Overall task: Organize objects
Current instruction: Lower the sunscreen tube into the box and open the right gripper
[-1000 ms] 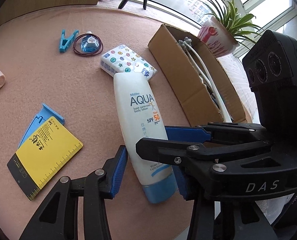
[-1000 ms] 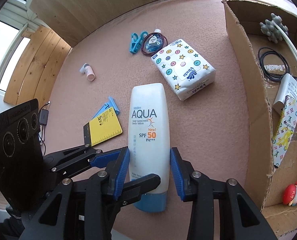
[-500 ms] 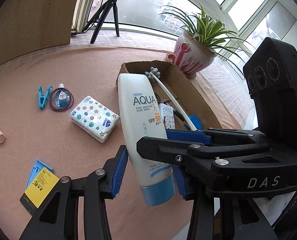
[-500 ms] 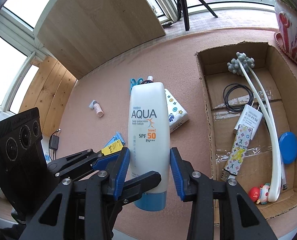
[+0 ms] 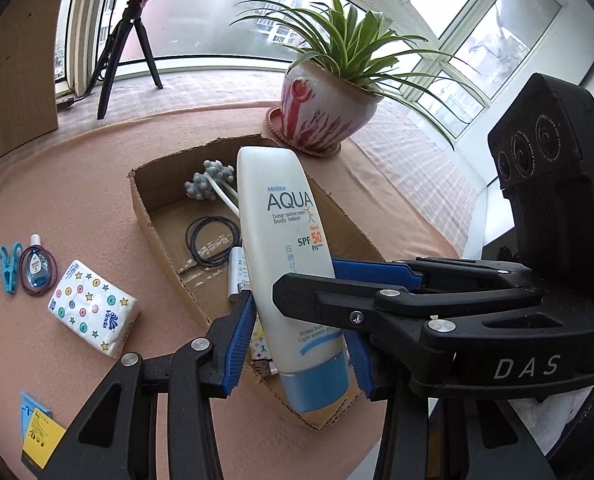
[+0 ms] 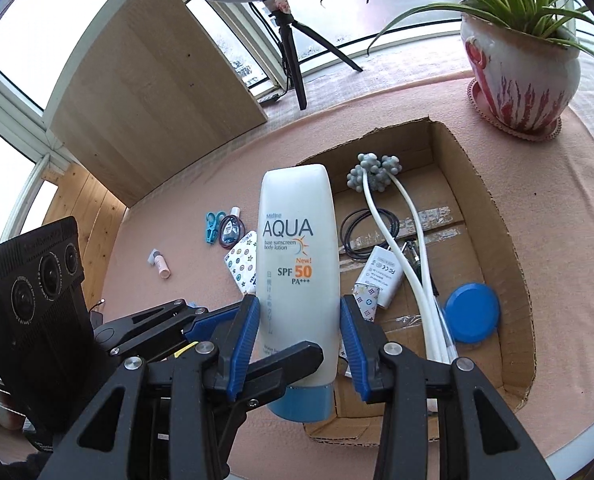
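Note:
A white sunscreen tube (image 5: 285,240) with a blue cap hangs cap-down in the air, label toward both cameras. My left gripper (image 5: 299,354) is shut on its lower part, blue pads on either side. My right gripper (image 6: 299,340) is shut on the same tube (image 6: 297,240) just above the cap. Each gripper's fingers cross the other's view: the right one's fingers (image 5: 377,272) come in from the right, the left one's fingers (image 6: 213,320) from the left. The tube hangs over the near left part of an open cardboard box (image 5: 157,248).
In the box (image 6: 497,220) lie a white massager (image 6: 381,208), a black cable loop (image 6: 353,224), a white charger (image 6: 381,276) and a blue disc (image 6: 473,312). On the mat are a tissue pack (image 5: 93,312), a blue clip (image 5: 7,268), a small bottle (image 5: 37,268) and a yellow card (image 5: 41,436). A potted plant (image 5: 325,116) stands behind.
Both grippers have risen with the tube and carried it to the right, from above the mat beside the tissue pack to over the box.

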The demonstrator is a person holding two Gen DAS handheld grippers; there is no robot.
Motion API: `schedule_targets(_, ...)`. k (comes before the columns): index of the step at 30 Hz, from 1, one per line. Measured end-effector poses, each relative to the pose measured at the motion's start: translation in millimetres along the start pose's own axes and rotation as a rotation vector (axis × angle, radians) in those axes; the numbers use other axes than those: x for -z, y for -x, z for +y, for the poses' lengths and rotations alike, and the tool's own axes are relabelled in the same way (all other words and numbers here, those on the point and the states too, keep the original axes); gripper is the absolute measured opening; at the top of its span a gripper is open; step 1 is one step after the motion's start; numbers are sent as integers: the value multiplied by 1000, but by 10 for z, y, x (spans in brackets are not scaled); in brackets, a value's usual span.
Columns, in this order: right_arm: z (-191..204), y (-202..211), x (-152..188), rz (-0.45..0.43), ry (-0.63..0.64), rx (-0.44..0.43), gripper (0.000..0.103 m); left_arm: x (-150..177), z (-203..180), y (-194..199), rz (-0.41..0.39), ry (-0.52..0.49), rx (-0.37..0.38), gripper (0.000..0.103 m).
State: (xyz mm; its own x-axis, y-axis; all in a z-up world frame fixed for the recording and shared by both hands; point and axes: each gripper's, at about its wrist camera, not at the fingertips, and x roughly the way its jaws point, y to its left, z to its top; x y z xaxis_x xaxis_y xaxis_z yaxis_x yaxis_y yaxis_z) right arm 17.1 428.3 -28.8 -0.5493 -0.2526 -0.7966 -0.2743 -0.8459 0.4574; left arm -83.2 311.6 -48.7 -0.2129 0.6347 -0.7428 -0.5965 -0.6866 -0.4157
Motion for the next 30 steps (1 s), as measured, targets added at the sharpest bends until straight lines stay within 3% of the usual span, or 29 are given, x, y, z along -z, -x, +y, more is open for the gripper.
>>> schedule_targets(6,-274,-3,22,2,-47,19,38,-62,-86,-283,38,-18,8,47)
schedule_targets(15,-363,-73,26,6,-60,31,38,-96,-35,-393,68,-13,16,47)
schedule_targets(16,-362,-78,29,0,-59,36,38,-95,-19,-402,75,-6,19,50)
schedule_targets(17,-367,-84,32,-6,-58,47,38,-91,-4,-406,80,-3,12,60)
schedule_targets(18,-370,-86,32,-13,-58,64,43,-86,11,-403,79,-3,-8,68)
schedule_targets(19,-373,-88,30,-16,-58,82,54,-80,24,-392,75,-8,-27,78)
schedule_targets(21,-388,-63,32,-36,-62,114,65,-74,50,-353,68,-14,-40,79)
schedule_targets(30,-340,-59,48,-49,-61,126,65,-1,234,-127,38,-13,-90,79)
